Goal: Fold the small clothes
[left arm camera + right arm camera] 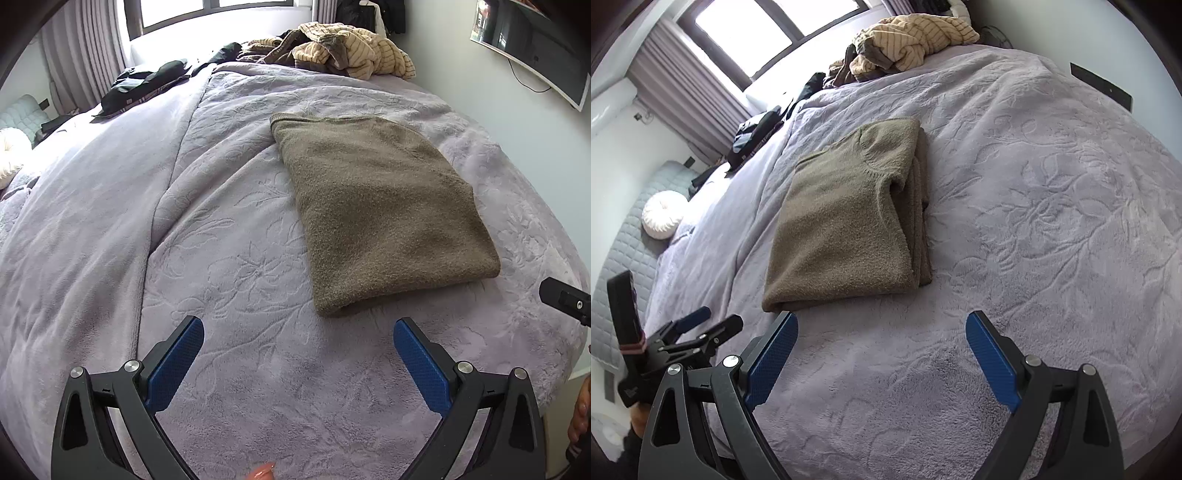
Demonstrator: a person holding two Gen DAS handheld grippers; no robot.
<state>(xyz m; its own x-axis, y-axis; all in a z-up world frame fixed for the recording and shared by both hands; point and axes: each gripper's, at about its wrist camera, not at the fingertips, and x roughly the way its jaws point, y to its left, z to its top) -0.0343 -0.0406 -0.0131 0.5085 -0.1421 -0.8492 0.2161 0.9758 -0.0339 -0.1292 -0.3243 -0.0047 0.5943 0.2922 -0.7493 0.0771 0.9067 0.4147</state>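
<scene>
folded brown sweater (pixel 384 214) lying flat on the lilac bedspread (pixel 221 258), right of centre in the left wrist view, near edge just above the tool at the bottom of the frame. same sweater (pixel 846 229) left of centre in the right wrist view, neckline toward the top, stacked layers showing along its right edge.

left gripper (pixel 298 336) spread wide at the bottom of the frame, blue pads (pixel 177 365) apart, only bedspread between them, nothing held, sweater's near corner just above the gap and not touching. right gripper (pixel 881 330) likewise spread wide at the bottom of its frame, blue pads (pixel 772 358) empty, left tip just below the sweater's near left corner; whether touching cannot be told.

left tool seen again at lower left of the right wrist view (pixel 690 332). black part of the other tool poking in at the right edge of the left wrist view.

heap of cream striped clothes (pixel 354 48) at top right of centre on the far side of the bed, dark garments (pixel 147 81) at upper left. window (pixel 746 33) and curtain (pixel 687 99) at upper left of the right wrist view, white round cushion (pixel 663 216) at the left edge. wall-mounted screen (pixel 532 51) at upper right of the left wrist view.
</scene>
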